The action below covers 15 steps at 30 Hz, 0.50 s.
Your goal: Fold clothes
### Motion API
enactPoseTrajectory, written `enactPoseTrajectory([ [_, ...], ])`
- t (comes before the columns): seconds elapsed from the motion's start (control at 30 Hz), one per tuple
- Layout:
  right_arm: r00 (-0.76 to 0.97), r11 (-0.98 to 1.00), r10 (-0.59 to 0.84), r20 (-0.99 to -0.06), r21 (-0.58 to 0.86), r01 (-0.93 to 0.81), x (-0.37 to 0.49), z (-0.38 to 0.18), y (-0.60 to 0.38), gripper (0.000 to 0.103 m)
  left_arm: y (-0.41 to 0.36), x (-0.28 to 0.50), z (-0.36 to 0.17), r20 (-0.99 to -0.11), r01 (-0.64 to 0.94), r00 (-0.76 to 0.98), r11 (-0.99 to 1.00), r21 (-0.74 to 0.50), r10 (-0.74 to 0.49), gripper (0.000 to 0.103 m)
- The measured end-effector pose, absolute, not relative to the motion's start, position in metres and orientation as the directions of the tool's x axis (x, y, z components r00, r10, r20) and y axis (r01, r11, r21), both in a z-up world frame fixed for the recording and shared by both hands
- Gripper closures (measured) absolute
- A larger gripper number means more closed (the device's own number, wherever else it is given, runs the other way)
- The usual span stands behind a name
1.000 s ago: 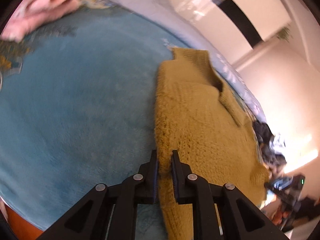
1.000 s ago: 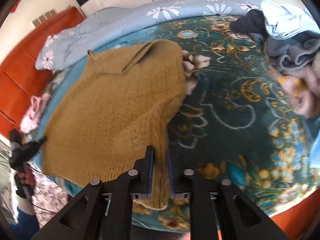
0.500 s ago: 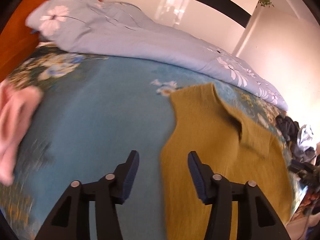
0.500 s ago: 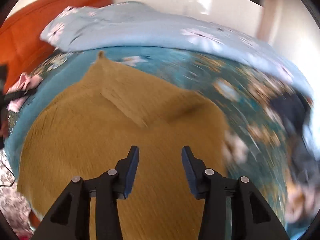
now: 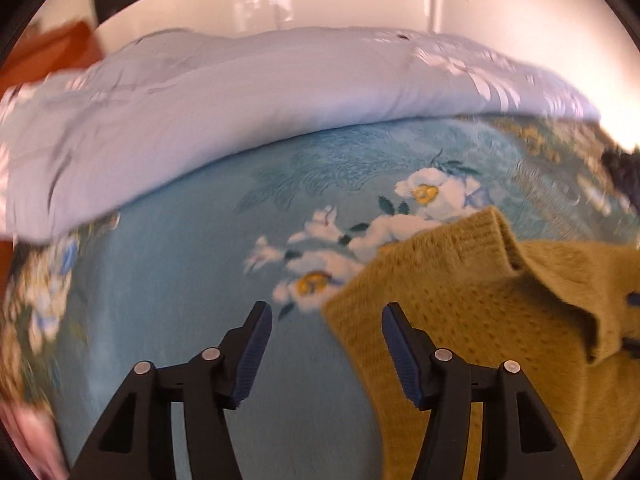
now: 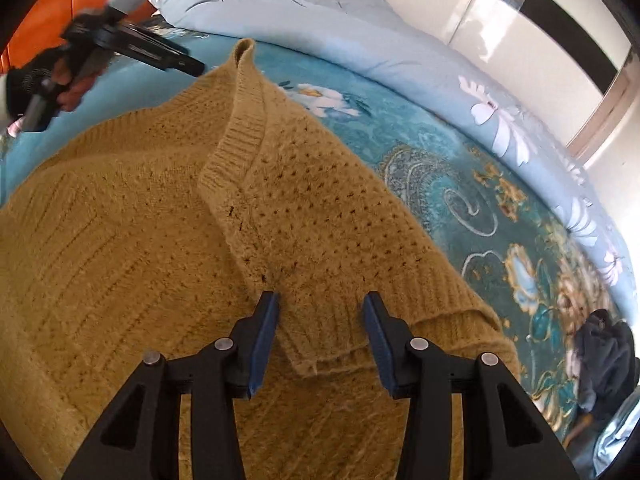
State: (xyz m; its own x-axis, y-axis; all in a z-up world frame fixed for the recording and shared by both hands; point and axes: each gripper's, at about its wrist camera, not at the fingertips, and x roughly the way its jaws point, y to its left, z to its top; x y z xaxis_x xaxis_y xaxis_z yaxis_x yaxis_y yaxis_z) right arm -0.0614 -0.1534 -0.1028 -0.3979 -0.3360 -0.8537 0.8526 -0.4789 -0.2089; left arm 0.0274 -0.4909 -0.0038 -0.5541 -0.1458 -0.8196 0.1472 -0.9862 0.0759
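Observation:
A mustard-yellow knitted sweater [image 6: 152, 240] lies spread on the blue floral bedspread [image 6: 460, 184], with one sleeve [image 6: 288, 200] folded across its body. My right gripper [image 6: 320, 312] is open and empty just above the sleeve's ribbed cuff. My left gripper [image 5: 326, 320] is open and empty at the sweater's far corner [image 5: 440, 300], its right finger over the knit, its left over the bedspread [image 5: 180, 280]. The left gripper also shows in the right wrist view [image 6: 132, 46] at the top left.
A light blue flowered duvet [image 5: 240, 100] is rolled along the far side of the bed. A heap of dark and pale clothes [image 6: 604, 360] lies at the right edge. An orange-red headboard [image 6: 52, 4] stands at the left.
Both grippers let go of the sweater's edge and opened. Both then moved forward over the sweater, the left to its far corner, the right to the folded sleeve.

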Motion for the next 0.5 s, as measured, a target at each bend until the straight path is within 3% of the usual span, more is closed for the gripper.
enactPoseTrajectory([
  [0.2, -0.375, -0.408, -0.327, -0.867, -0.228, 0.884, -0.058, -0.104, -0.153, 0.057, -0.477, 0.003, -0.021, -0.847, 0.045, -0.52, -0.994, 0.104, -0.112, 0.041],
  [0.37, -0.384, -0.399, -0.316, -0.868, -0.245, 0.883, -0.056, -0.108, -0.155, 0.057, -0.48, -0.003, -0.029, -0.849, 0.077, -0.521, -0.995, 0.061, -0.093, 0.033],
  [0.47, -0.39, -0.408, -0.305, -0.869, -0.251, 0.878, -0.056, -0.109, -0.158, 0.057, -0.483, 0.001, -0.03, -0.844, 0.088, -0.532, -0.996, 0.026, -0.069, 0.036],
  [0.5, -0.394, -0.404, -0.3, -0.869, -0.259, 0.877, -0.055, -0.109, -0.158, 0.058, -0.481, 0.002, -0.029, -0.841, 0.084, -0.536, -0.996, 0.025, -0.067, 0.044],
])
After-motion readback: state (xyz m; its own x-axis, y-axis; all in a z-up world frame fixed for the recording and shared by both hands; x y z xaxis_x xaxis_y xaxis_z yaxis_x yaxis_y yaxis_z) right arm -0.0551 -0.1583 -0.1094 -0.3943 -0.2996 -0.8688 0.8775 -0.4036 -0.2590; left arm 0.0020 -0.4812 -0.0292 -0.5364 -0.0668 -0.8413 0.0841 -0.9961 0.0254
